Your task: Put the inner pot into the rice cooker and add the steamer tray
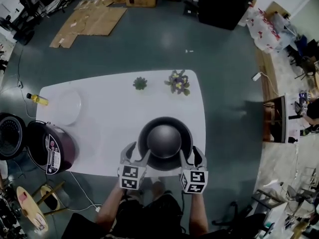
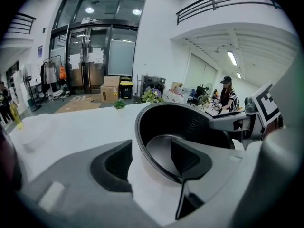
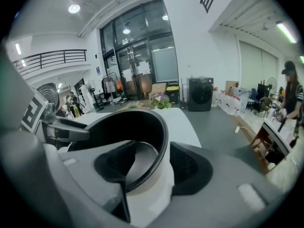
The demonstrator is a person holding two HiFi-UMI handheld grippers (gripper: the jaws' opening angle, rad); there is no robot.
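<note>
Both claws are wide open: your left claw [image 1: 137, 153] and right claw [image 1: 193, 156] each straddle the inner pot [image 1: 164, 141] rim without squeezing. The pot sits on the tabletop [image 1: 109, 98], well apart from the rice cooker [image 1: 52, 151].

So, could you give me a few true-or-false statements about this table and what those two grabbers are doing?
1. The inner pot already sits inside the rice cooker. False: it stands on the white table; the cooker is off to the left, lid open.
2. Each gripper has the pot's rim between its jaws. True: the left gripper and the right gripper each have one jaw inside the pot and one outside.
3. Both grippers are shut. False: both are open.
4. Two small plants stand near the table's far edge. True.
5. The pot is full of rice. False: it is empty.
</note>
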